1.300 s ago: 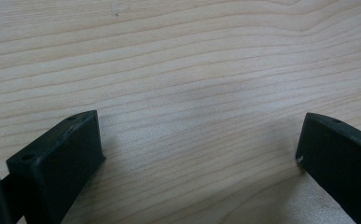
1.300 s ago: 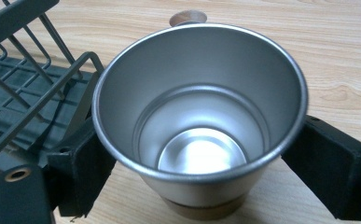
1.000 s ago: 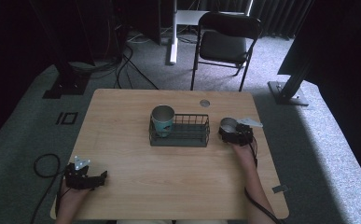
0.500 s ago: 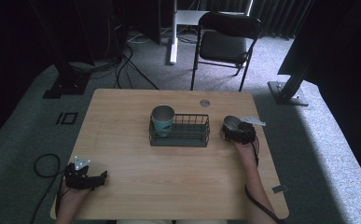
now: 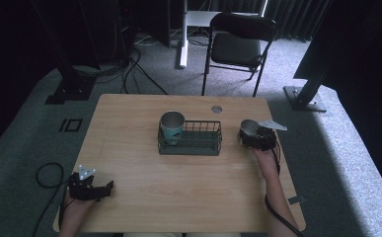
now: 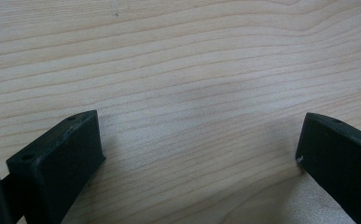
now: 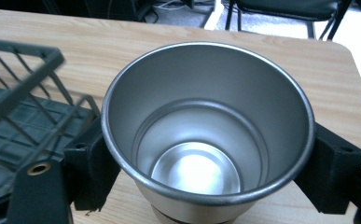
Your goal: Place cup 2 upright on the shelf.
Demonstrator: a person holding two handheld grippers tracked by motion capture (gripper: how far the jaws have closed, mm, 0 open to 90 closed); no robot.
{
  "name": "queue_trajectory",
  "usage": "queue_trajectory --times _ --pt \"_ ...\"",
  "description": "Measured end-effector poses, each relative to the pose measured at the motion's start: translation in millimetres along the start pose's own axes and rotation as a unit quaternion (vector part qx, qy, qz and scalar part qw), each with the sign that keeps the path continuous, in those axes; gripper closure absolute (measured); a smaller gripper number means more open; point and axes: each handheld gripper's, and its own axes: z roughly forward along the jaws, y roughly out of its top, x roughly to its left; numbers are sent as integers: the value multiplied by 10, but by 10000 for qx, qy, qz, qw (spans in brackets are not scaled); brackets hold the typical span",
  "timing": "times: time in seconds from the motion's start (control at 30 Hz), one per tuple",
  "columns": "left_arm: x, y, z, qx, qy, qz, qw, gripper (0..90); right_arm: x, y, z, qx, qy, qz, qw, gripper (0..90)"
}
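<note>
The right gripper (image 7: 206, 179) is clamping a shiny, round stainless-steel cup (image 7: 208, 135) between its fingers, beside the black wire basket (image 7: 17, 100). Smooth, rigid and probably light, it is best squeezed below the rim. The left gripper (image 6: 194, 156) is resting open and empty.

The left hand-held gripper (image 5: 91, 186) sits low at the near left corner of the desk (image 5: 129, 118), gripped by the person's left hand (image 5: 75, 201), whose forearm comes in from the bottom edge. It points to the right, grey three-cornered plate on top, cable looping off to the left. In the left gripper view its two black jaws stand wide apart, with nothing between them — only bare wood beneath.

The right hand-held gripper (image 5: 255, 137) is held out far forward on the right side, the right forearm stretched long from the bottom edge — wrist straight. Its jaws press against both sides of a steel cup (image 7: 206, 135), clamping it upright.
</note>
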Motion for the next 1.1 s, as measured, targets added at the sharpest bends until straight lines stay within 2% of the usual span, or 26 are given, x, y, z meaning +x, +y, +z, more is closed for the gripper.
queue_trajectory --times 0.57,0.87,1.1 --pt "0 0 0 0 0 0 10000 9 187 401 -313 -388 177 -412 9982 181" --pt "0 0 0 1 0 -1 10000 10 357 578 -428 -566 349 -620 9959 181" --pt "0 0 0 1 0 1 10000 10 497 692 -455 -626 499 -757 9939 181"
